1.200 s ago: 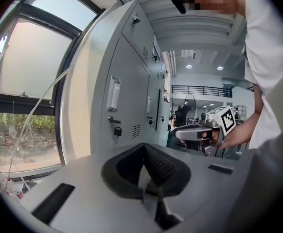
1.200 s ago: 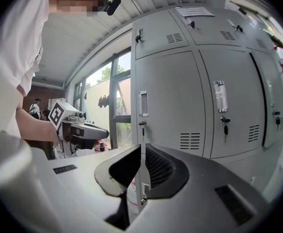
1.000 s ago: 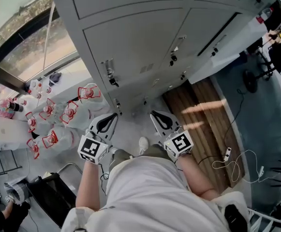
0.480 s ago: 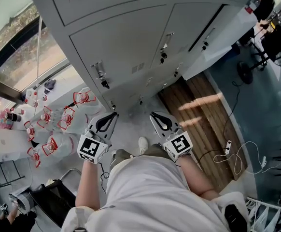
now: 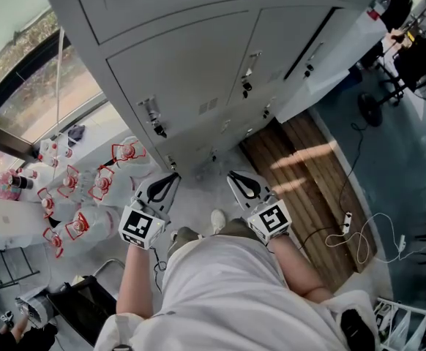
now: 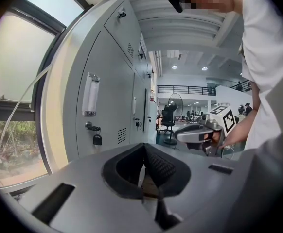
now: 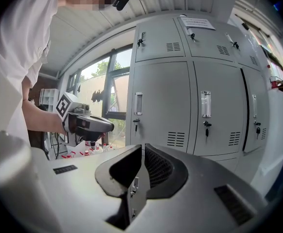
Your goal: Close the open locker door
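Observation:
A bank of grey lockers [image 5: 191, 72] stands in front of me. One locker door [image 5: 342, 50] at the right stands ajar, with a dark gap [image 5: 312, 44] along its edge. The same gap shows as a dark line in the right gripper view [image 7: 244, 111]. My left gripper [image 5: 170, 175] and right gripper [image 5: 233, 174] hover side by side at waist height, short of the lockers and pointing at them. Both are shut with nothing between the jaws. The ajar door lies up and to the right of the right gripper, well apart from it.
Several red-labelled water bottles [image 5: 88, 189] lie on the floor at the left, below a window [image 5: 23, 72]. A wooden floor strip [image 5: 308, 189] runs along the lockers at the right. Cables and a power strip [image 5: 345, 232] lie further right, near an office chair [image 5: 392, 86].
The head view has swung a little, so the lockers sit further left in the picture. Both grippers keep the same pose and stay shut.

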`<state>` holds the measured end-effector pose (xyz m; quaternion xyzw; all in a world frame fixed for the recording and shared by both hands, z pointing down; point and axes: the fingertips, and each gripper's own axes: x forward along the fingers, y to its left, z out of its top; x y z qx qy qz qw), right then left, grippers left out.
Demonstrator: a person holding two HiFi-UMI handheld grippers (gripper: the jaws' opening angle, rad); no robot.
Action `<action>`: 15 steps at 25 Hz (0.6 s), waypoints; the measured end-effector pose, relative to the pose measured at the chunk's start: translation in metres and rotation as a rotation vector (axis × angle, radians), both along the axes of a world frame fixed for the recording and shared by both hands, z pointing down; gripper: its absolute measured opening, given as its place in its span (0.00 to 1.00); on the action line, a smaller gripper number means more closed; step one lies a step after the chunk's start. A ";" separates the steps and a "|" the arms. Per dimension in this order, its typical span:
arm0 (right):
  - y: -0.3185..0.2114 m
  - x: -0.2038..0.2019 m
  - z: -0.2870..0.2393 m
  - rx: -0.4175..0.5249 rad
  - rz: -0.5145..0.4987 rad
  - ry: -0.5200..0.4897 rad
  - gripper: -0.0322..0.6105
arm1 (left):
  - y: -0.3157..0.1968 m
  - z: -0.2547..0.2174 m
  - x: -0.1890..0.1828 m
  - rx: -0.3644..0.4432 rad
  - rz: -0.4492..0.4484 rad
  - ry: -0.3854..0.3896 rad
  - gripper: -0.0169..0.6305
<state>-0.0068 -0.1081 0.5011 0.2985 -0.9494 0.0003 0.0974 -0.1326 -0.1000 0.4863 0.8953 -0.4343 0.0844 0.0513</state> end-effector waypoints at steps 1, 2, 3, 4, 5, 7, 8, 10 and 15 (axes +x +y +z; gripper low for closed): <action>0.000 -0.001 0.001 0.001 -0.002 0.004 0.07 | 0.000 0.000 -0.001 -0.001 0.000 0.000 0.03; 0.001 -0.001 0.001 0.001 -0.003 0.006 0.07 | 0.000 0.000 -0.001 -0.002 0.000 0.000 0.03; 0.001 -0.002 0.001 0.001 -0.004 0.006 0.07 | 0.000 0.000 -0.002 -0.002 0.000 0.001 0.03; 0.001 -0.003 0.002 0.001 -0.005 0.005 0.07 | 0.000 0.000 -0.002 -0.001 0.000 0.001 0.03; 0.001 -0.004 0.002 0.000 -0.007 0.004 0.07 | 0.000 0.000 -0.002 -0.001 -0.001 0.002 0.03; 0.002 -0.006 0.002 0.002 -0.011 0.005 0.07 | 0.000 -0.001 -0.003 0.000 -0.001 0.005 0.03; 0.003 -0.007 0.002 0.004 -0.012 0.006 0.07 | 0.000 0.000 -0.003 -0.001 0.000 0.005 0.03; 0.003 -0.008 0.003 0.002 -0.013 0.011 0.07 | 0.001 0.001 -0.003 -0.003 0.003 0.006 0.03; 0.003 -0.008 0.004 -0.008 -0.009 0.013 0.07 | 0.004 0.005 -0.004 -0.010 0.008 0.001 0.03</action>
